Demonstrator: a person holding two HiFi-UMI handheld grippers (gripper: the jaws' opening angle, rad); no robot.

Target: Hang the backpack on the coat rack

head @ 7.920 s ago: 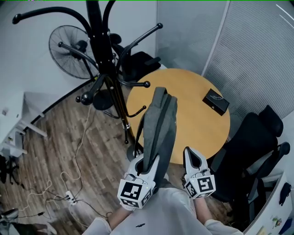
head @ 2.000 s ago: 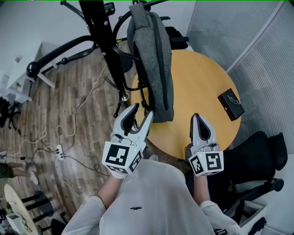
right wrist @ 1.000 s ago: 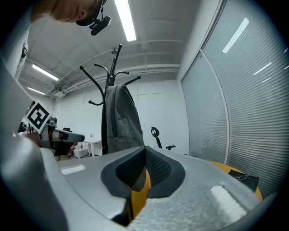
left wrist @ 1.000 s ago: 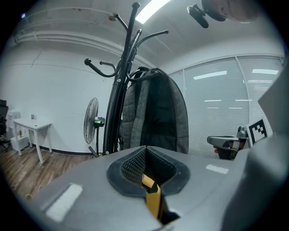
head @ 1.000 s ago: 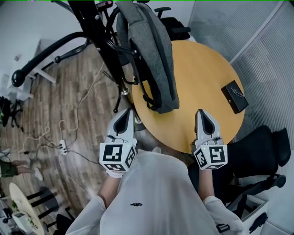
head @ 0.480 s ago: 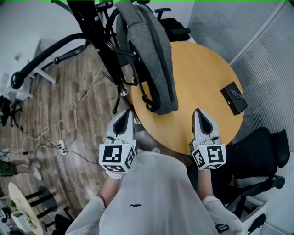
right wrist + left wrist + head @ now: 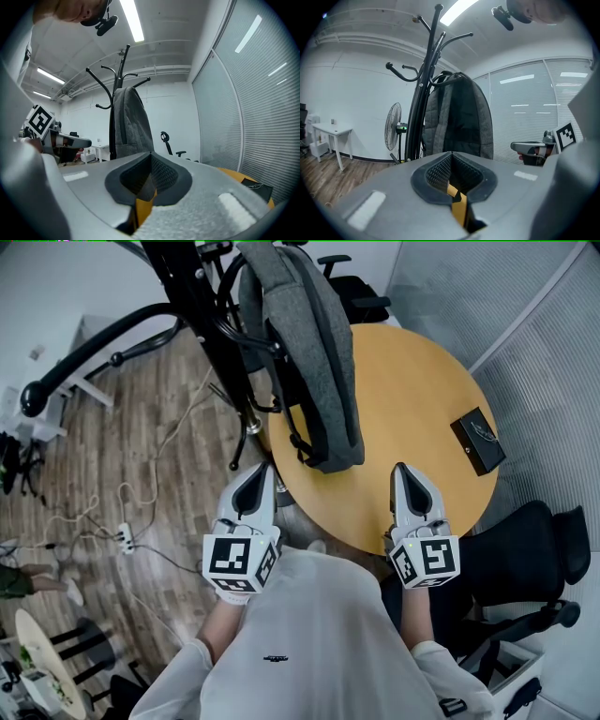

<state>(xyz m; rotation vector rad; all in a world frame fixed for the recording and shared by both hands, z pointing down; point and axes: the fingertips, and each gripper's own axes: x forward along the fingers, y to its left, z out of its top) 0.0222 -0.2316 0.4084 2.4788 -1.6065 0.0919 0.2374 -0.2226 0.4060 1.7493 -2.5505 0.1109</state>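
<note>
**Backpack on rack, both jaws shut and empty**

Head view: backpack (image 7: pixel 309 352) hangs from coat rack (image 7: pixel 199 306), top end up among the hooks. Its lower end sits over the edge of the round desk (image 7: pixel 422 399); can't tell if it touches. Left gripper (image 7: pixel 257 469) and right gripper (image 7: pixel 401 469) are close to the person's body, one each side, both well apart from the bag. Small black box (image 7: pixel 478 440) lies on the desk's right side, not involved.

Left gripper view: jaws together, nothing btwn them. Bag is straight ahead, upright beside the rack pole. Fan (image 7: pixel 393 125) stands by the wall behind.

Right gripper view: jaws together, also empty. Bag is draped from an upper hook.

Judgement: hang looks done, so the step in hand is verify + clear off. To do it well:
- Keep both grippers off the straps.
- Check the loop sits deep in the hook bend, not on the tip.
- If it sits shallow, re-grip at the top handle, not the bag body.
</note>
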